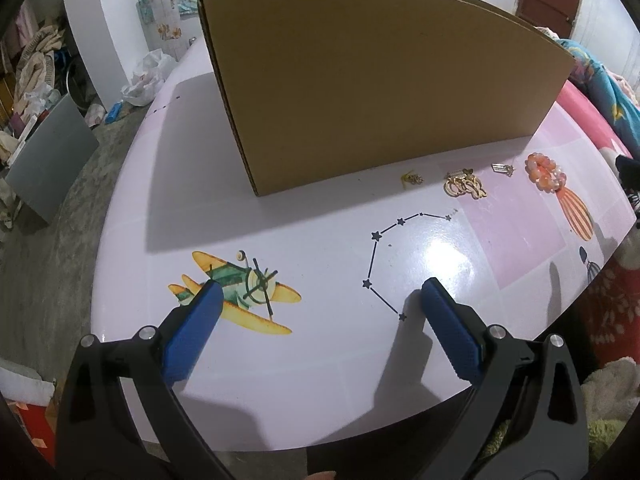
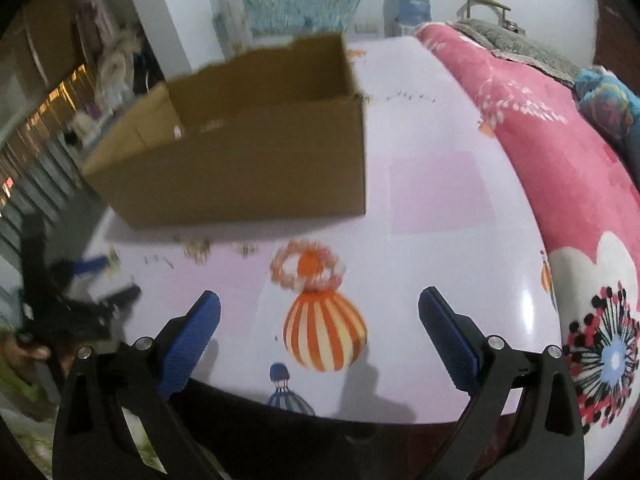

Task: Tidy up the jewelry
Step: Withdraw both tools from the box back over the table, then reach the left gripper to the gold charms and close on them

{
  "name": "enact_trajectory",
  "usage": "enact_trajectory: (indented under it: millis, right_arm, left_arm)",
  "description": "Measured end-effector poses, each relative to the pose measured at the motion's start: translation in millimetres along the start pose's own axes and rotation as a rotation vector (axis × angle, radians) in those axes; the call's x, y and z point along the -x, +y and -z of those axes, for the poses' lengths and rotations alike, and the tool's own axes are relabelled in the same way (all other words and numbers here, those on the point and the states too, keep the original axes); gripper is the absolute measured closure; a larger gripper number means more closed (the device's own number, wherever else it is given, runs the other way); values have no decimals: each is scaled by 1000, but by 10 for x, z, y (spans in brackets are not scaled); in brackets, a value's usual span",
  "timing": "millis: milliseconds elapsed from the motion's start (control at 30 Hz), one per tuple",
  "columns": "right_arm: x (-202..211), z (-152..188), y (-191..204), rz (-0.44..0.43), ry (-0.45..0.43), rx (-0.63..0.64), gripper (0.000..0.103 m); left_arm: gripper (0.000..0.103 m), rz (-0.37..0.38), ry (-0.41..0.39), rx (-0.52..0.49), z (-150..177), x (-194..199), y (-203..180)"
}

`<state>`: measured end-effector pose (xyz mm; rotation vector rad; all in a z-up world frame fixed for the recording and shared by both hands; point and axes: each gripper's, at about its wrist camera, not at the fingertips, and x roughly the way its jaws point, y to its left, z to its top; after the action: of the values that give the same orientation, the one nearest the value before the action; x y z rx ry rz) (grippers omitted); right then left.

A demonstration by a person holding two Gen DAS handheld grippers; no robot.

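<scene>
Jewelry lies in a loose row on the table (image 1: 320, 360), just in front of the near wall of the cardboard box (image 1: 380, 92). From left to right in the left wrist view there is a tiny yellow piece (image 1: 412, 178), a cluster of gold charms (image 1: 464, 186), a small silver clasp-like piece (image 1: 502, 168) and, farthest right, a pink and orange bead bracelet (image 1: 545, 172).

The bracelet looks the easiest to take: light, round, probably strung on elastic, so it will flex when pinched. Gripping across one side of the ring, over the beads, should hold it, though smooth beads may roll between the pads. The gold charms are thin, flat and lie close against the glossy tabletop, so they will likely slide rather than lift; a low, nearly flat approach on the thickest part of the cluster seems best. The two smallest pieces are too small to judge.

The left gripper (image 1: 320, 300) hangs over the near part of the table, spread wide and empty. The right gripper (image 2: 320, 308) is also wide apart and empty, with the bracelet (image 2: 306, 266) just beyond its fingertips; that view is blurred.
</scene>
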<state>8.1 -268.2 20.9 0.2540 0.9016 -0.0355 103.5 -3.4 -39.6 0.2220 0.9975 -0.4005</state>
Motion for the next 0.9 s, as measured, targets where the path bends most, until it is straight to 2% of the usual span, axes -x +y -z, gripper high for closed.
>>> enact_trajectory:
  millis: [67, 167, 300, 367, 433, 500, 567, 700, 900]
  right_arm:
    - [-26, -22, -35, -50, 1, -36, 8]
    - [-89, -64, 23, -105, 2, -43, 19]
    - [-167, -177, 162, -170, -9, -19, 33]
    - [-214, -242, 197, -202, -12, -17, 44]
    - [-260, -310, 215, -223, -19, -17, 51]
    - [-300, -366, 218, -237, -21, -24, 61]
    - [-325, -421, 208, -245, -27, -33, 68]
    - [-335, -519, 206, -232, -64, -33, 71]
    - [-342, -592, 219, -218, -109, -35, 71]
  left_arm:
    - [7, -5, 18, 8, -17, -1, -5]
    - [7, -28, 37, 8, -60, 26, -22]
    - [11, -12, -111, 1, -156, 275, -29]
    - [28, -5, -176, 6, -253, 382, -21]
    - [48, -8, -199, 12, -336, 411, -10]
    - [61, 13, -216, 12, -408, 414, -11]
    - [67, 16, -227, 8, -473, 402, -14]
    - [74, 2, -235, 25, -555, 347, -5]
    - [75, 17, -256, 55, -606, 342, 133]
